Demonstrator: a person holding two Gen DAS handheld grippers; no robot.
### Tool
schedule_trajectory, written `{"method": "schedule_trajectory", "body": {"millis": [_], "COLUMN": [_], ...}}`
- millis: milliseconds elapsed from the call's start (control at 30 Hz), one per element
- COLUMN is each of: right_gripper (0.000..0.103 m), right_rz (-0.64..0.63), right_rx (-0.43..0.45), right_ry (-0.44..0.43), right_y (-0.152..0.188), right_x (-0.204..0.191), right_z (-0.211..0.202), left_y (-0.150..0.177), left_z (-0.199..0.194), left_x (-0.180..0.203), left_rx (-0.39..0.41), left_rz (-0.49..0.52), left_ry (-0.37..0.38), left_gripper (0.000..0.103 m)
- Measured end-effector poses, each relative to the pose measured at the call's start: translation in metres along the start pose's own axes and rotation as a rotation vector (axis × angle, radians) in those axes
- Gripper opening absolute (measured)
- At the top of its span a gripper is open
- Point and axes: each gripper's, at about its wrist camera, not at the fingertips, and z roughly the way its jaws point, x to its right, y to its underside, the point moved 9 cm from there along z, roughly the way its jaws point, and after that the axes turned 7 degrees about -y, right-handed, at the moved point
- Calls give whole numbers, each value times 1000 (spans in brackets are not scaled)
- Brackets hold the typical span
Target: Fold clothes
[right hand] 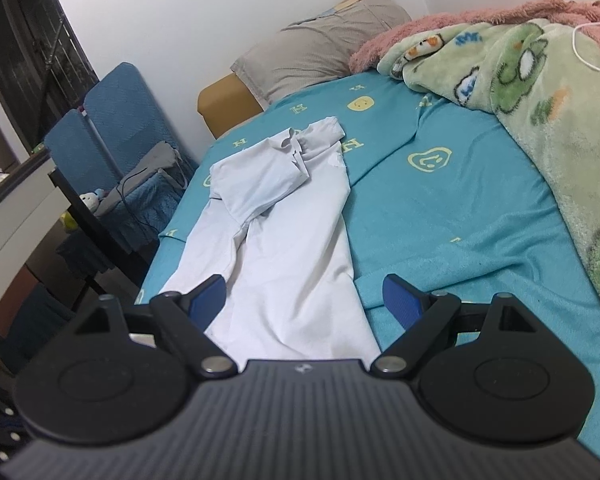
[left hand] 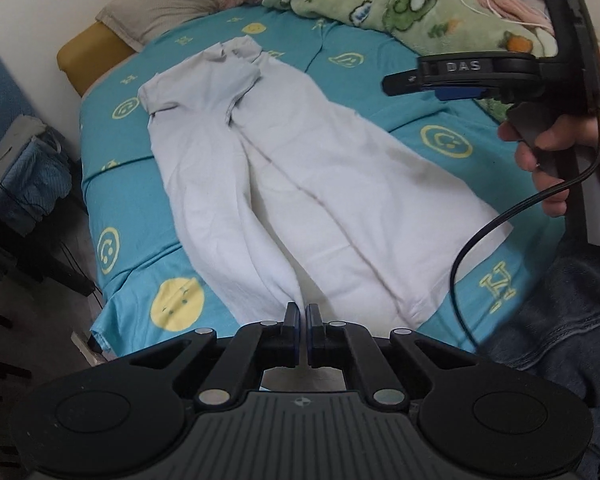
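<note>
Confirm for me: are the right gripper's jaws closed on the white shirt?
No, the right gripper stands wide open above the white shirt, pads apart and pressing nothing.

Matt white cloth shirt point(left hand: 300, 184); woven turquoise sheet point(right hand: 440, 220); fluffy green fleece blanket point(right hand: 540, 92).

A white shirt point(left hand: 284, 168) is seen on a turquoise sheet point(left hand: 380, 52) printed with yellow smileys and letters. A green cartoon-animal blanket point(right hand: 540, 92) overlaps a pink one point(right hand: 440, 24). Blue pads point(right hand: 400, 300) are shown on black grippers.
</note>
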Motion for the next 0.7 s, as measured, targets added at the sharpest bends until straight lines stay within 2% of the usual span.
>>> {"method": "schedule_trajectory", "body": {"millis": [200,433,567,667,700], "right_gripper": [87,87,87,87,87], "right_rz": [21,37,47,94,116], "right_rx": [-14,-25,-34,-35,-42], "right_ry": [-1,-9,-1,8,6], "right_y": [0,1,2,3,5], "right_x": [5,8,12,20,23], "right_z": [-1,-2,-4,-7,-8], "left_y": [-9,-15,-7,4,6], "left_z": [4,16,43,67,71], "left_x": [30,47,58,59,56], "left_rx": [19,43,3,-91,-101], "left_rz": [-17,-152,-280,-409,-440], "left_ry": [6,96,186,259,267], "left_gripper": [3,3,4,12,18]}}
